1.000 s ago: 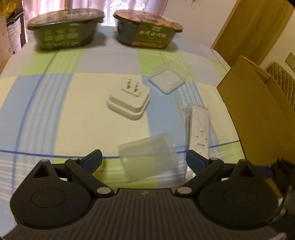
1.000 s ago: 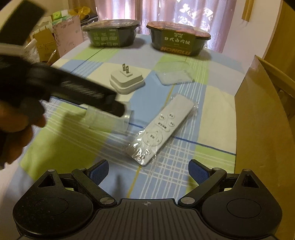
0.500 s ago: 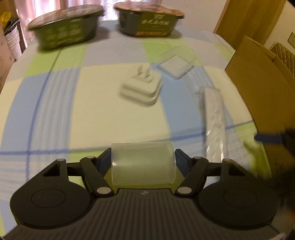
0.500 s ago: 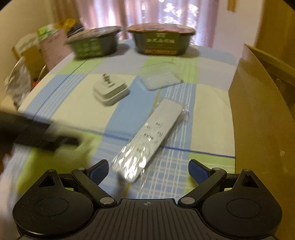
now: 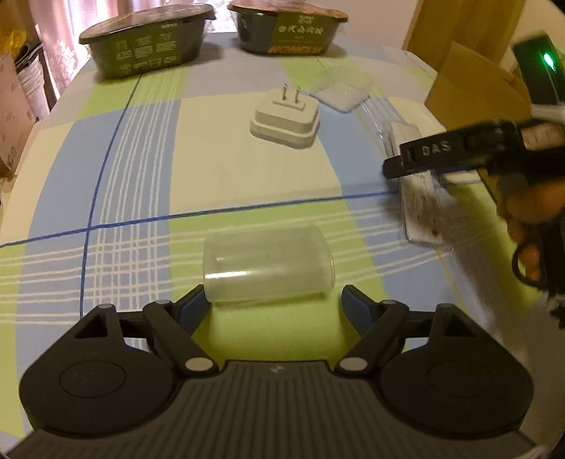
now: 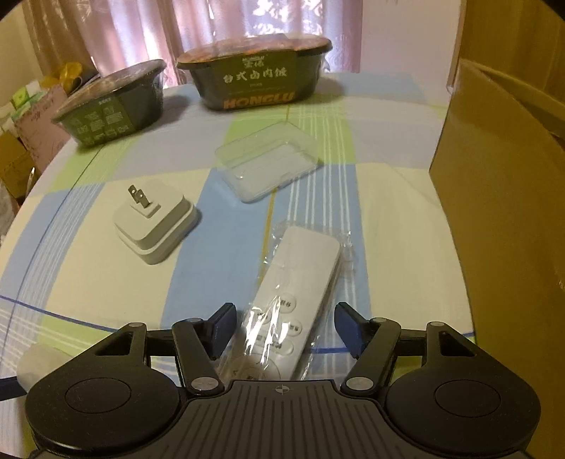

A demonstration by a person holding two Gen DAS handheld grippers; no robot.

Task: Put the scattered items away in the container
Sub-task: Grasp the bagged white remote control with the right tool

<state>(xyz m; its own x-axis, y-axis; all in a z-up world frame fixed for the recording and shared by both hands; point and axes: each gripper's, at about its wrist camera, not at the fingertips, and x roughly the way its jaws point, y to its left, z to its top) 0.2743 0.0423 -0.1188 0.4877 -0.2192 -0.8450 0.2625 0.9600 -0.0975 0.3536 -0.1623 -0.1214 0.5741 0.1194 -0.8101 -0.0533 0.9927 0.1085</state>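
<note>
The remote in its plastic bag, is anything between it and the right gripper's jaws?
No, nothing visible. The remote lies on the tablecloth with its near end already between the open jaws of the right gripper. The white plug sits off to the left, apart from it.

Pink curtains (image 6: pixel 226 31); checked tablecloth (image 6: pixel 88 275); boxes (image 5: pixel 12 116) beside

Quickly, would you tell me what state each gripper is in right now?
Left gripper: open, holding nothing; clear plastic cup lies between its fingertips.
Right gripper: open, straddling the bagged remote, not clamped.
</note>
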